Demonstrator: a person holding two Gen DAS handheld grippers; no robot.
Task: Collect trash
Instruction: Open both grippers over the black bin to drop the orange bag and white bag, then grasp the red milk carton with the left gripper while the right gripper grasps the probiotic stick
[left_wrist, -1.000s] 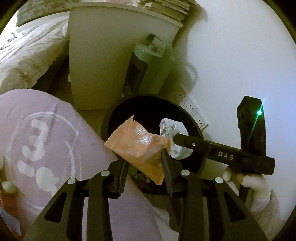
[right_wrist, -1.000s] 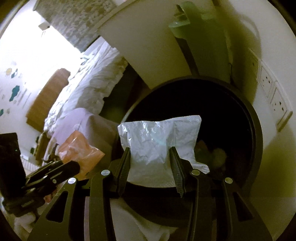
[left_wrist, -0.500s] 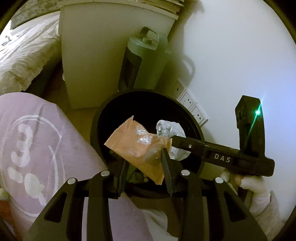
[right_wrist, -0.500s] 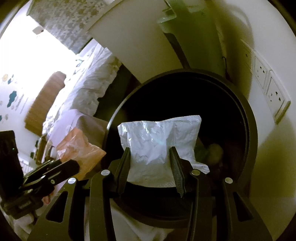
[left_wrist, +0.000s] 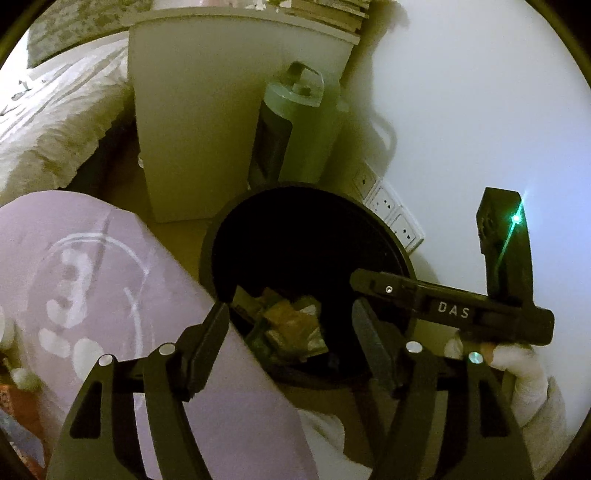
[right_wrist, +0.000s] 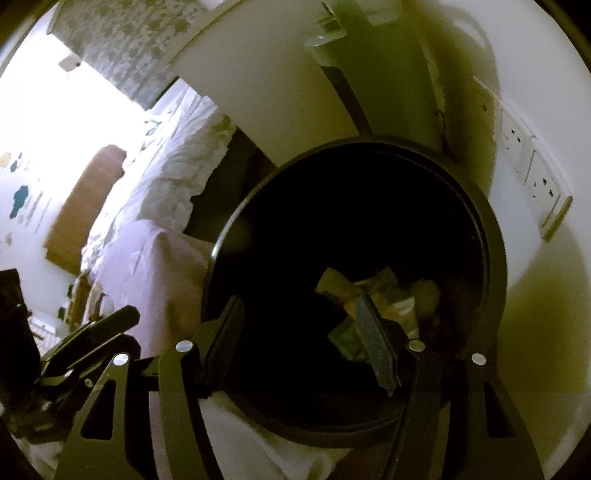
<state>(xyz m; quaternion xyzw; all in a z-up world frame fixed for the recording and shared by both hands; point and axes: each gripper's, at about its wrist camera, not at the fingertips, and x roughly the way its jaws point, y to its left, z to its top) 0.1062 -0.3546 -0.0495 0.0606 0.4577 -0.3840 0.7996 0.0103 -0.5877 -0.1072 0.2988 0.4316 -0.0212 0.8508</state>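
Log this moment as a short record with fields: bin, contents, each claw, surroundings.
bin: round black plastic trash bin, on the floor by the white wall
contents: crumpled wrappers at the bottom
left claw: opening, nothing between the jaws, over the bin
right claw: opening, nothing between the jaws, over the bin
surroundings: white cabinet, grey-green upright appliance, wall sockets

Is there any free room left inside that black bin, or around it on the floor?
The black bin has dark, bare room in its far half; wrappers crowd the near bottom. A bare strip of floor lies between bin, white cabinet and the person's knee. Behind, the green appliance stands close.
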